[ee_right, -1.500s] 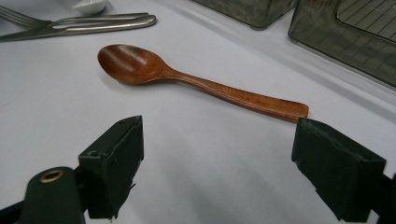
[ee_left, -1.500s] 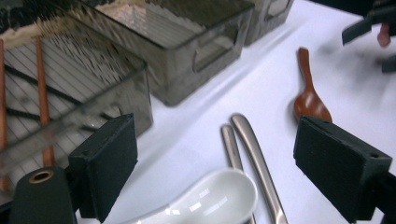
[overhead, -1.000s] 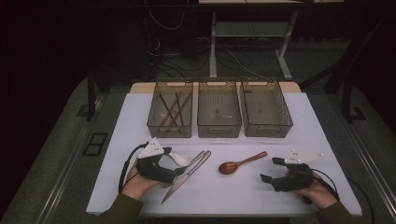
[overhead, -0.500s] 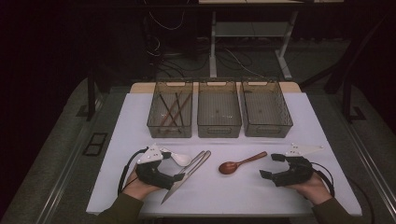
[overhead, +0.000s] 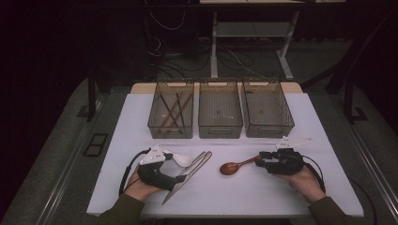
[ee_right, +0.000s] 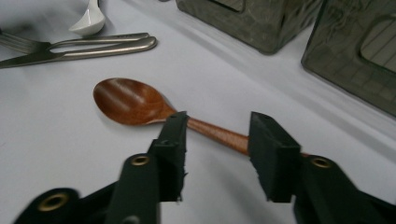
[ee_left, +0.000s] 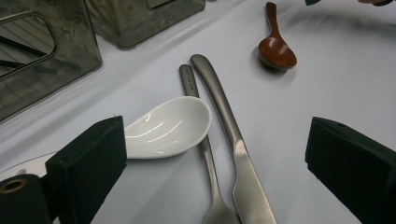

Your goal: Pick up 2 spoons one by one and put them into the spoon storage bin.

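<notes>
My right tool (overhead: 263,158) lies low and level over the white worktop (overhead: 263,197), its jaws just narrowing astride the slim handle of the glossy brown wooden spoon (ee_right: 140,105), pads not yet pressing. My left tool (ee_left: 215,154) rests with jaws wide beside a smooth white ceramic spoon (ee_left: 168,127) and a brushed-steel fork (ee_left: 201,140) and knife (ee_left: 233,144).
</notes>
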Demonstrator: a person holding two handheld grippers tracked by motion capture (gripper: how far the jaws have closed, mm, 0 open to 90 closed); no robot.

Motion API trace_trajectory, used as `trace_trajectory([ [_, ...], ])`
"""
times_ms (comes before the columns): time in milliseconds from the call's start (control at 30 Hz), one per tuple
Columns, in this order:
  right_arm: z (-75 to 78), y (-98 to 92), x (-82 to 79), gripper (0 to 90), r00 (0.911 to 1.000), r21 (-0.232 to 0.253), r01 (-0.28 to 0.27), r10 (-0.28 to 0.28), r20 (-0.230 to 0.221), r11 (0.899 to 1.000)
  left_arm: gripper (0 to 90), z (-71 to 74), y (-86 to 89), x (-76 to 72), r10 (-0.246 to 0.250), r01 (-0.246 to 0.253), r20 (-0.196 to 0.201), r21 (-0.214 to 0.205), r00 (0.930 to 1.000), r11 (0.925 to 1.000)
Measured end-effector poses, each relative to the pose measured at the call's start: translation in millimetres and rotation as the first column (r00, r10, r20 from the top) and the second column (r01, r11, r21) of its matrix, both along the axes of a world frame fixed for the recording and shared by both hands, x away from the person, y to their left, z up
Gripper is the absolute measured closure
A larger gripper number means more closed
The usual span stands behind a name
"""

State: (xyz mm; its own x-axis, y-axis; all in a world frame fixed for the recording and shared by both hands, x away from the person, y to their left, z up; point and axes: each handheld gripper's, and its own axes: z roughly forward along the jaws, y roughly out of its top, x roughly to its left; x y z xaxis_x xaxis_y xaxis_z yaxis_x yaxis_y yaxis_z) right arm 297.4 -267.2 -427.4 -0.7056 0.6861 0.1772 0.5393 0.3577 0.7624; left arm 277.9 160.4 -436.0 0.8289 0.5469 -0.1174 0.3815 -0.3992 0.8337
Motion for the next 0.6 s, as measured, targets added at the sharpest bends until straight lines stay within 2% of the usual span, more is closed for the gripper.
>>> trace_trajectory([
  [133,0.5,6.7,8.7,75.5,0.9998,-0.008,-0.016,0.016,0.010,1.000,4.5,0.3,0.0,-0.1,0.003,-0.003,0.000,-0.002,1.0000,1.0000],
  [300,0.1,14.3,18.2,88.5,0.9992,-0.013,-0.041,0.041,-0.002,0.999,4.5,0.2,0.2,0.4,-0.002,0.002,0.000,-0.008,1.0000,1.0000],
  [600,-11.6,29.0,35.4,89.4,0.9970,-0.058,-0.063,0.060,-0.048,0.996,4.5,-0.1,0.3,0.5,-0.005,0.005,-0.001,-0.009,1.0000,0.9999],
])
